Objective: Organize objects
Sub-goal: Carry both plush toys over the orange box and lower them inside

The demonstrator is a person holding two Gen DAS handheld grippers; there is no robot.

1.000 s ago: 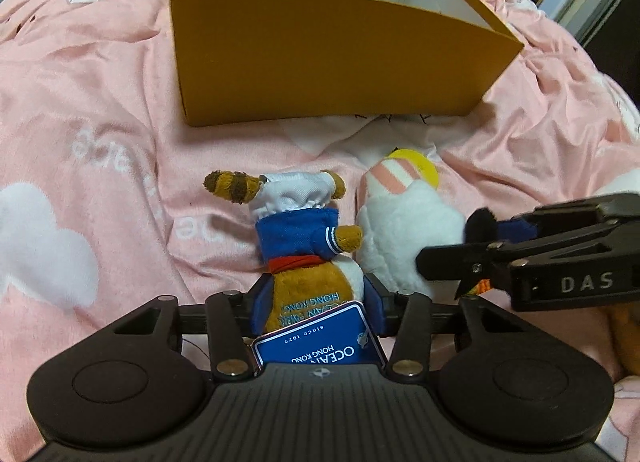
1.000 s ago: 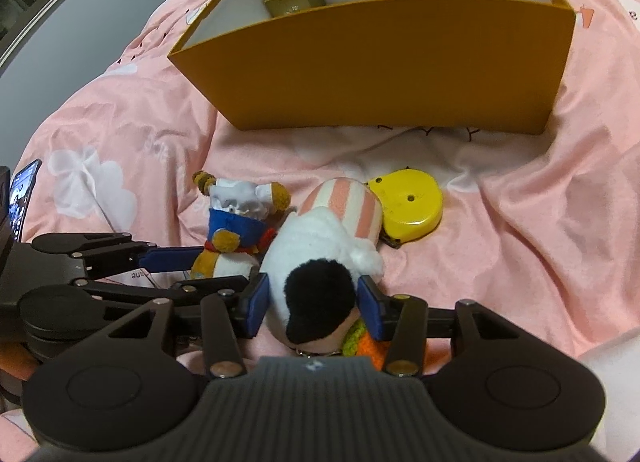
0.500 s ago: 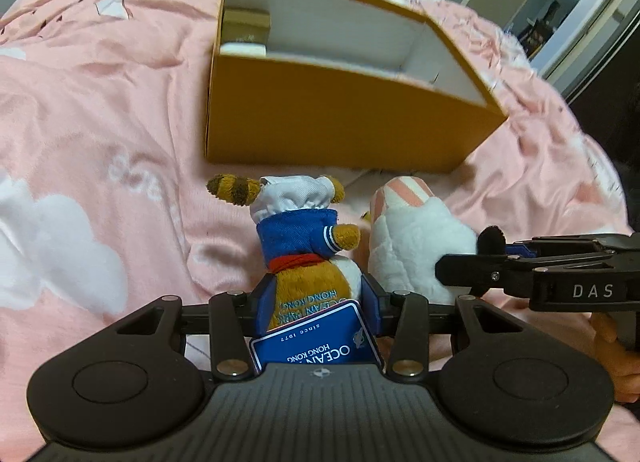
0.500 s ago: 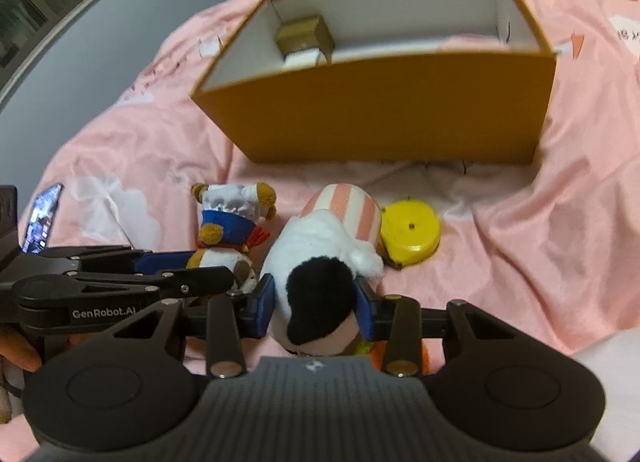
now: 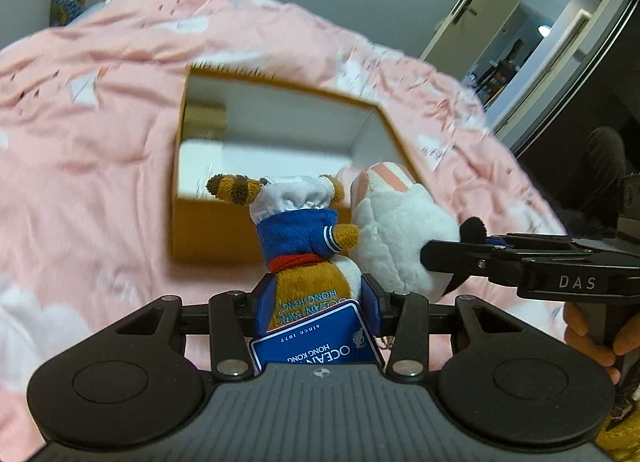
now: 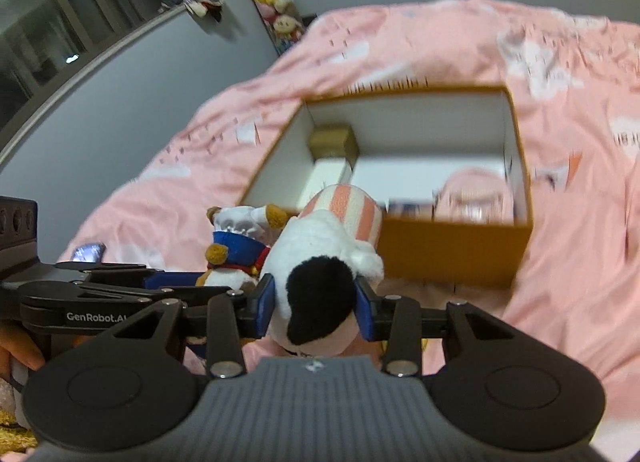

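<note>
Left tool (image 5: 316,302) clamped on sailor plush (image 5: 306,250); right tool (image 6: 316,302) clamped on white plush (image 6: 320,258). Both toys were raised above pink bed (image 5: 80,134), just short of orange box (image 6: 452,258). Soft, light, squashy; mid-body grip looked best.

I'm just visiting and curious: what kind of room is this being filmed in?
Most likely a bedroom at home. A pink quilt with cloud prints covers what looks like a bed, stuffed toys hang in the corner, and a doorway opens to another room.
</note>
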